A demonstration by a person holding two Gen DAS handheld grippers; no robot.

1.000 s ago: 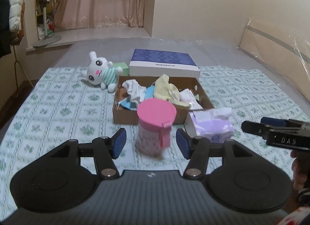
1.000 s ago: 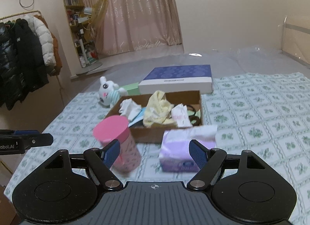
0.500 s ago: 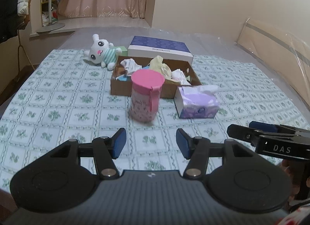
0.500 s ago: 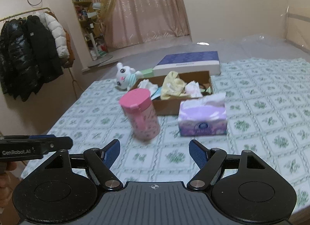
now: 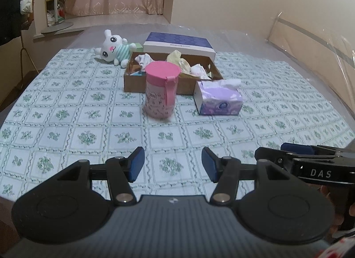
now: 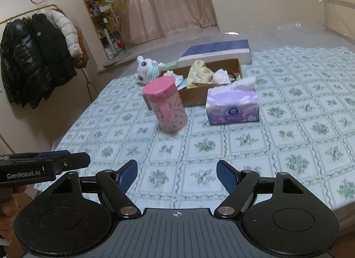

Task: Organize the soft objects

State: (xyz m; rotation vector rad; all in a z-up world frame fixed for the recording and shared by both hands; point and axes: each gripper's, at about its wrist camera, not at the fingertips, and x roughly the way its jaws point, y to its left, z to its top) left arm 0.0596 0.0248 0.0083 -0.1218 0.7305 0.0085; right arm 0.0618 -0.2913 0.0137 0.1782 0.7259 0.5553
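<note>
— Both sets of jaws are spread with nothing between them. From the left wrist, what risk is seen?

— The left gripper (image 5: 173,164) is held low over the cloth (image 5: 66,111), well short of everything. The tub (image 5: 160,90) stands directly ahead, just in front of the box (image 5: 155,83). If soft items are reached for over it, the tub is likely to be knocked over by a finger, being tall and narrow on a yielding sheet. The right gripper (image 5: 273,152) is seen just beside on the right, so the two tools could be clashed if both are driven at one item.

— And how are the soft things seen there?

— Crumpled cloths (image 5: 179,62) are heaped loosely in the box, white, yellow and pink, some standing above the rim. A plush (image 5: 113,48) is laid on its back beyond the box's left corner, outside it. A tissue pack (image 5: 218,99) is set near the box's right front corner, one sheet puffed up.

— From the right wrist?

— The right gripper (image 6: 177,174) is likewise held near the cloth's front edge. The heap could be snagged and several pieces dragged out together if only one is pinched. The pack (image 6: 233,107) is judged squashy; it could be crushed or slip from a narrow pinch.
</note>
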